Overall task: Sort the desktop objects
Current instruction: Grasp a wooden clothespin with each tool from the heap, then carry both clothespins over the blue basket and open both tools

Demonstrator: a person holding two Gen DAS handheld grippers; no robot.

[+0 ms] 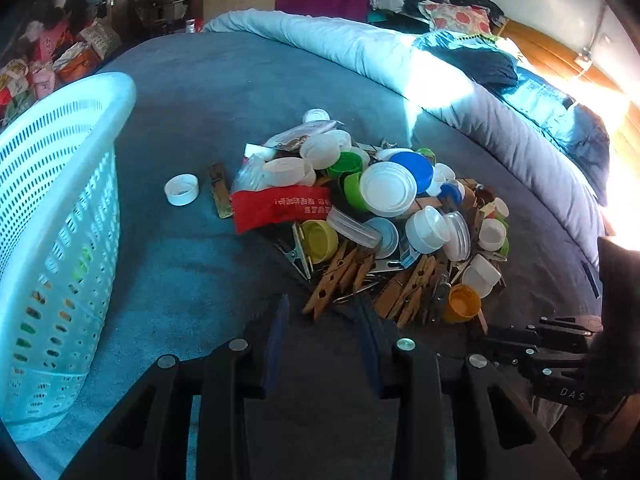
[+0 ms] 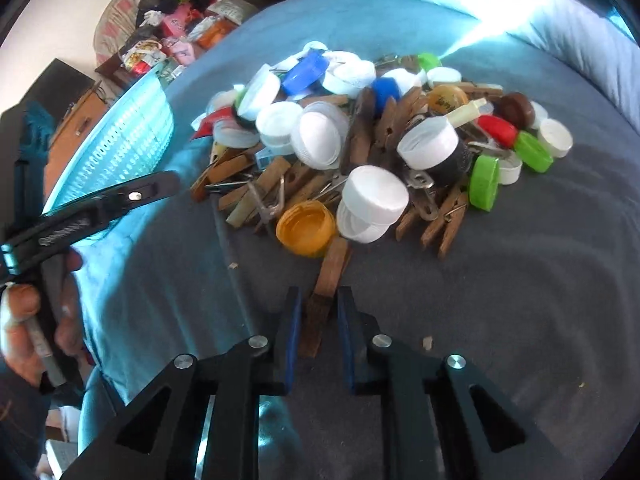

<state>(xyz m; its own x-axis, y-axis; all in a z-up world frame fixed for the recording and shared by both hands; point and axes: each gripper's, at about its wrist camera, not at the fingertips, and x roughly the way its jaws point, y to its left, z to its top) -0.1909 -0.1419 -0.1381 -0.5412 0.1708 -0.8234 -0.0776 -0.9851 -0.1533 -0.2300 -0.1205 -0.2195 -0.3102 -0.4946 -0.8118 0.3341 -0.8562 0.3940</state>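
A pile of plastic bottle caps and wooden clothespins (image 1: 384,216) lies on a blue-grey bedcover, and it shows in the right wrist view (image 2: 360,136) too. My left gripper (image 1: 324,312) is open and empty, just short of the pile's near edge. My right gripper (image 2: 318,304) has its fingers on either side of a dark wooden clothespin (image 2: 324,296) that lies at the pile's near edge; the jaws look closed on it. An orange cap (image 2: 306,226) and a white cap (image 2: 374,202) sit just beyond it.
A pale blue perforated basket (image 1: 52,232) stands on the left, also showing in the right wrist view (image 2: 120,144). A lone white cap (image 1: 182,189) and a clothespin (image 1: 221,196) lie apart from the pile. A rolled quilt (image 1: 400,68) borders the far side.
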